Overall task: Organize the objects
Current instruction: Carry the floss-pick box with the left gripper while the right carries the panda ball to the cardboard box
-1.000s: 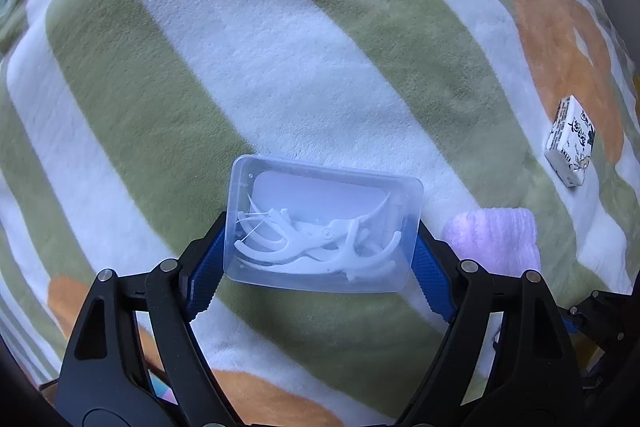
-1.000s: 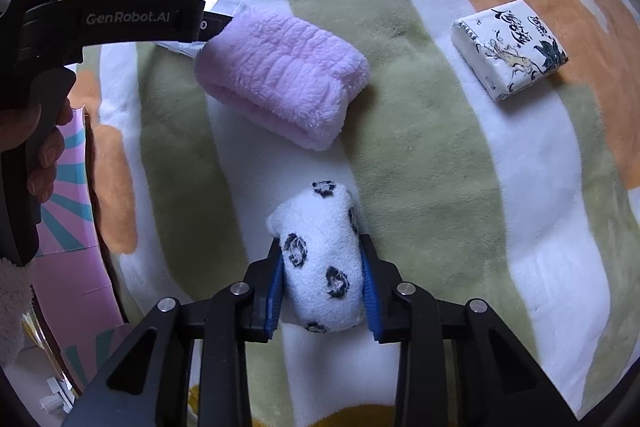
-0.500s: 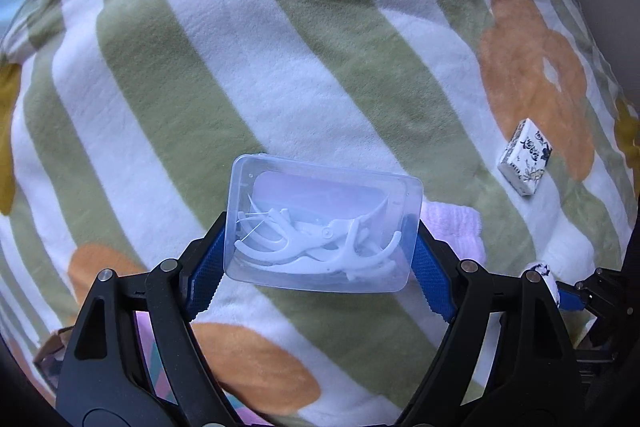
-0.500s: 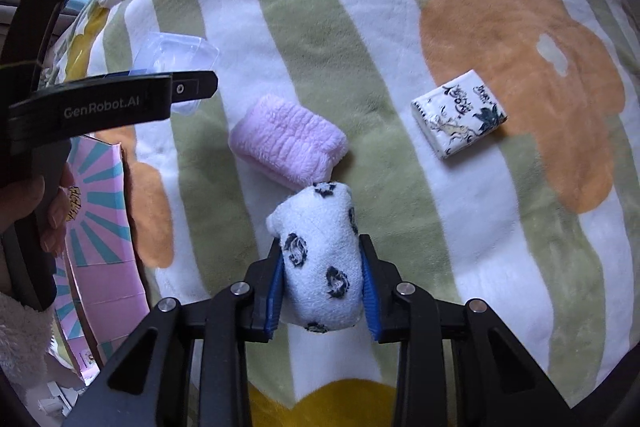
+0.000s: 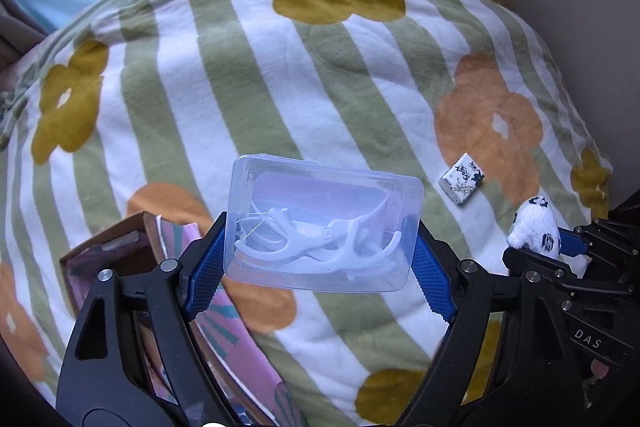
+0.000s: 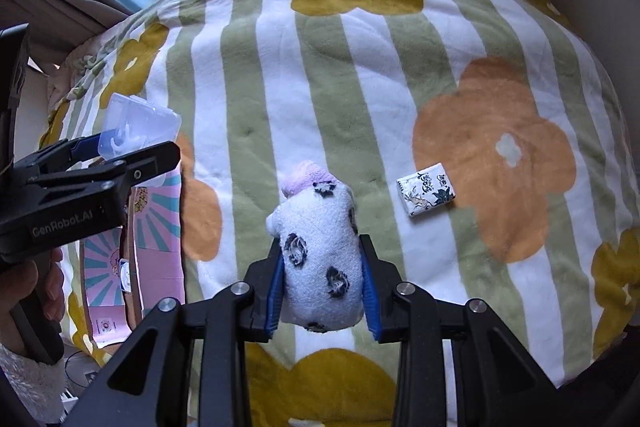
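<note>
Left gripper (image 6: 116,163), "GenRobot.AI" lettering

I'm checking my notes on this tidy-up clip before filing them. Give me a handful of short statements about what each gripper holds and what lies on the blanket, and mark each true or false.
1. The left gripper holds a clear plastic box of white floss picks. True.
2. The right gripper is empty. False: it is shut on a white rolled cloth with dark spots.
3. A small printed tissue pack lies on the striped flower blanket. True.
4. The tissue pack sits inside the pink patterned box. False: it lies on the blanket, far from that box.
5. The lilac rolled towel is held in a gripper. False: no gripper touches it.
</note>
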{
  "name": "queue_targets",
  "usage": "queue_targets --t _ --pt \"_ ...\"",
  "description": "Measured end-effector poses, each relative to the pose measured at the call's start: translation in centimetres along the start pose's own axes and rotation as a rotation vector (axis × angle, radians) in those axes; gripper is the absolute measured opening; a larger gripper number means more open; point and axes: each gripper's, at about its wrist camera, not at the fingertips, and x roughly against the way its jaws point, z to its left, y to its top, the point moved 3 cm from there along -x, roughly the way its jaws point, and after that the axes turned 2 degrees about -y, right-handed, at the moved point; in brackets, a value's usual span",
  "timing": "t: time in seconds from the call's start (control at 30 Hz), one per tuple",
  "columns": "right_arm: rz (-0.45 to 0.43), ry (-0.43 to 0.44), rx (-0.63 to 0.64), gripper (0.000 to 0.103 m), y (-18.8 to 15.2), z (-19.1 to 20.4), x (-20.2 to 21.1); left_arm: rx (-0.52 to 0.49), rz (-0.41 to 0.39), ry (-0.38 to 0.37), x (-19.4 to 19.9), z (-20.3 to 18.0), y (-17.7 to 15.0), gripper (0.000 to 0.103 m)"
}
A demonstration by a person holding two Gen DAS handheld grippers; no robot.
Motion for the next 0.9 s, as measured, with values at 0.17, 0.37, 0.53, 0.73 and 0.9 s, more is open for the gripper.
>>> queue_targets --t 0.17,0.37,0.53,0.73,0.9 --pt "-0.027 0.009 0.069 0.031 -0.3 1.2 3.2 0.127 -0.060 0.029 5.3 1.0 -2.9 0.081" --pt "-0.054 0.017 0.143 0.031 -1.1 2.5 5.7 0.234 -0.136 0.080 10.5 1.7 -7.4 0.081" --pt "-0.073 0.021 0.171 0.031 -2.1 2.9 6.7 0.305 -0.176 0.089 12.9 1.6 -11.0 0.081" --pt "-0.078 0.016 0.182 0.031 -3.3 3.0 7.2 0.338 -0.165 0.077 12.4 1.3 -13.1 0.081" --pt "-0.083 0.017 0.199 0.031 -3.3 3.2 7.6 0.341 -0.172 0.079 12.7 1.0 -13.2 0.081"
